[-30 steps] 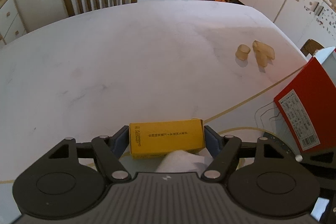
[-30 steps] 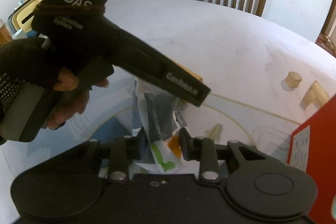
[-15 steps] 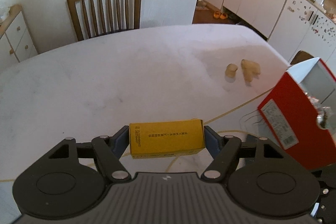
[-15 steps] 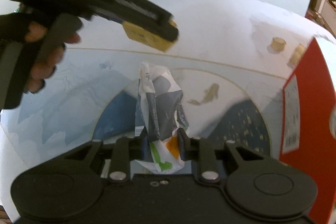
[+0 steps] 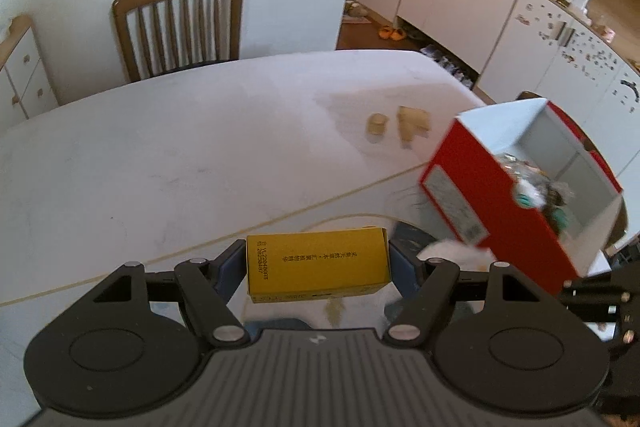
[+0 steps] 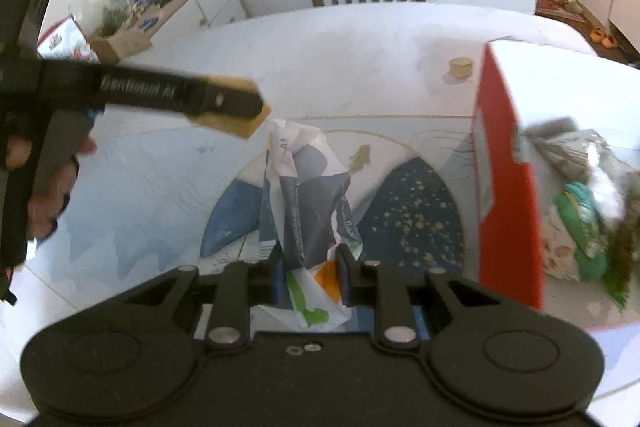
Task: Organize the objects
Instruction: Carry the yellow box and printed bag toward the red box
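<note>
the red box (image 5: 496, 211) already has several wrappers and small packets in it, so part of the tidying looks done; what seems left is getting the two items now in hand into it, plus the two small tan pieces (image 5: 396, 125) lying on the surface (image 5: 160, 155) well ahead of the left gripper. the left gripper (image 5: 318, 263) is clamped on the yellow carton (image 5: 318, 263), its jaws standing wide apart with a pad pressed against each short end, the carton lifted clear of the surface. the red box sits ahead and to the right of this gripper, tilted with its open top showing. the right gripper (image 6: 310, 279) has its jaws close together, pinched on a crumpled printed bag (image 6: 308, 211) that stands up from between the pads; the jaws have just been closing a little further on it. from this gripper the red box is immediately to the right, and the left gripper with its carton is ahead to the left, carried by a gloved hand (image 6: 44, 183). my guess is both items are bound for the box.
</note>
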The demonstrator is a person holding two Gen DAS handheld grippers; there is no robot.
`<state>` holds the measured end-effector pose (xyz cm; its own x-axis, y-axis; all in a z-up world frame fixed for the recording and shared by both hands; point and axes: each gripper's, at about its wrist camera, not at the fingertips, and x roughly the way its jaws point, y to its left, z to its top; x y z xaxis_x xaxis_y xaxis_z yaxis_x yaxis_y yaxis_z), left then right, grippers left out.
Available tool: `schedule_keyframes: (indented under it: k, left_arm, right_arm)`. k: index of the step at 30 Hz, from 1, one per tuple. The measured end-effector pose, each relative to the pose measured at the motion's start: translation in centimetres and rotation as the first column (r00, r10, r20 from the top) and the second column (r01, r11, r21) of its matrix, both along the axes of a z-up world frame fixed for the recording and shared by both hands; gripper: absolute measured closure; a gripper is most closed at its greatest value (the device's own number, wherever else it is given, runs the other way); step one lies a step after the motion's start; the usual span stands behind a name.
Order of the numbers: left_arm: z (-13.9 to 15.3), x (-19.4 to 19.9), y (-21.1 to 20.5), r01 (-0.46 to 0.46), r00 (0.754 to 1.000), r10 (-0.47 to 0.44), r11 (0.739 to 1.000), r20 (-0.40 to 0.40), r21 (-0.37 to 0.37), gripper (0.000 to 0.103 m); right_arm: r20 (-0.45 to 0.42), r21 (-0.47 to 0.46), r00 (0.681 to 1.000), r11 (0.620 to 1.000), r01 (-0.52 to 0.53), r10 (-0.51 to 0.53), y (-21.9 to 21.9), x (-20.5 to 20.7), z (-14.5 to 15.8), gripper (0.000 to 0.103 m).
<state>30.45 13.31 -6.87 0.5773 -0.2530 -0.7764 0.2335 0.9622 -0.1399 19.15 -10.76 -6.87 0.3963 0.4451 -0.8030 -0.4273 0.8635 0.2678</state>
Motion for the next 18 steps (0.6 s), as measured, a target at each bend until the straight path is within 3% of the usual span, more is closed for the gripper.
schedule_keyframes:
  k: [18]
  left_arm:
    - [4.9, -4.4, -7.7, 0.121, 0.990, -0.122, 0.993, 0.072, 0.006, 0.029]
  right_arm:
    - [0.092, 0.105, 0.986, 0.986, 0.132, -0.142, -8.4, 0.2, 5.2, 0.080]
